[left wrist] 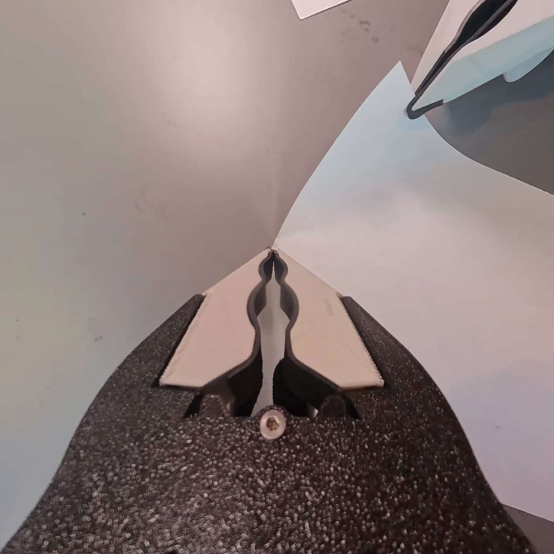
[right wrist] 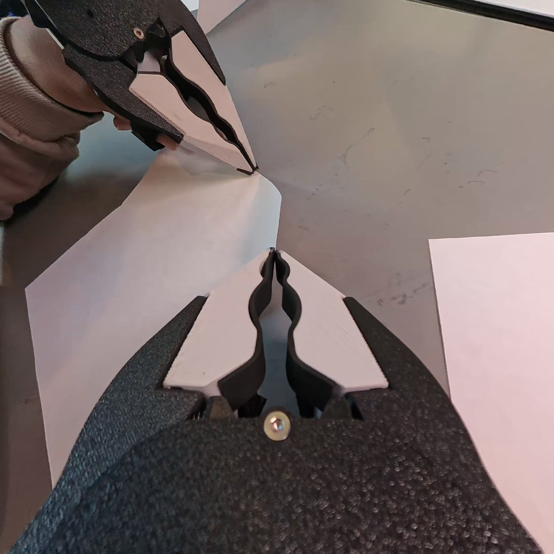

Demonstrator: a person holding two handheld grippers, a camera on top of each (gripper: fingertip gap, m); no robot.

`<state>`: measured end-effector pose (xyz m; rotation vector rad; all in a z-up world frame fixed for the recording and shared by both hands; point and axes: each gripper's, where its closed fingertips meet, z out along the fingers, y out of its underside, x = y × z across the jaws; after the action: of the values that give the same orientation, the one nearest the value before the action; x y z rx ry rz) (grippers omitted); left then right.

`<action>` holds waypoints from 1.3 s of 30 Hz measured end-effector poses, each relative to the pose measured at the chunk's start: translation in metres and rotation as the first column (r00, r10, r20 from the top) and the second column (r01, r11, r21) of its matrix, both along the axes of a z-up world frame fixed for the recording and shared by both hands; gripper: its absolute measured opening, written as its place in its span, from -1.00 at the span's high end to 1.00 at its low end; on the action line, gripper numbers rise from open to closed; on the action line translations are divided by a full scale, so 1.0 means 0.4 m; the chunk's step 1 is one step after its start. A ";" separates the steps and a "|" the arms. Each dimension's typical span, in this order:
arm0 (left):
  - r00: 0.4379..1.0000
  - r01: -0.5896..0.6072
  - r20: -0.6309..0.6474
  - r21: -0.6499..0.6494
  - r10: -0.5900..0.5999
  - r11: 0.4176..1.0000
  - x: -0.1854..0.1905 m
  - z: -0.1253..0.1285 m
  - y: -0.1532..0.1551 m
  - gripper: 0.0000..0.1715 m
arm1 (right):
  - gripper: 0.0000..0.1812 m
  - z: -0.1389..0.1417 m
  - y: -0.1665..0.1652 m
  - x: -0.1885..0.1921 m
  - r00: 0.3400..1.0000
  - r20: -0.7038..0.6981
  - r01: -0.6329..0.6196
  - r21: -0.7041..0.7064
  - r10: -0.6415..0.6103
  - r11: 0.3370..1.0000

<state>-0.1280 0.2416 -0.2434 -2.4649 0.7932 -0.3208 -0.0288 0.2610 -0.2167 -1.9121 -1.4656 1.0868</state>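
A white sheet of paper [left wrist: 404,254] hangs curved above the grey table [left wrist: 135,120], held between both grippers. My left gripper [left wrist: 273,253] is shut on one corner of the sheet. My right gripper [right wrist: 274,251] is shut on the sheet's [right wrist: 144,263] other near corner. The right gripper also shows in the left wrist view [left wrist: 415,112] at the upper right, pinching the sheet. The left gripper shows in the right wrist view [right wrist: 253,171] at the upper left, with its tips closed on the paper's corner.
A second white sheet [right wrist: 494,344] lies flat on the table [right wrist: 389,120] at the right. Another white sheet corner [left wrist: 317,7] lies at the far edge. A dark-edged board [right wrist: 485,10] runs along the back. A person's sleeve [right wrist: 27,105] holds the left gripper. The grippers' ends are close to 11 cm from one another.
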 end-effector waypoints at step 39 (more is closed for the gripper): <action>0.999 0.035 -0.019 0.013 -0.035 0.999 0.007 -0.008 -0.004 1.00 | 1.00 0.047 -0.082 -0.056 0.959 -0.046 -0.223 0.481 0.279 0.848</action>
<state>-0.1253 0.2402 -0.2466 -2.4473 0.8448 -0.3047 -0.0513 0.2281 -0.1978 -1.3234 -1.7575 0.8254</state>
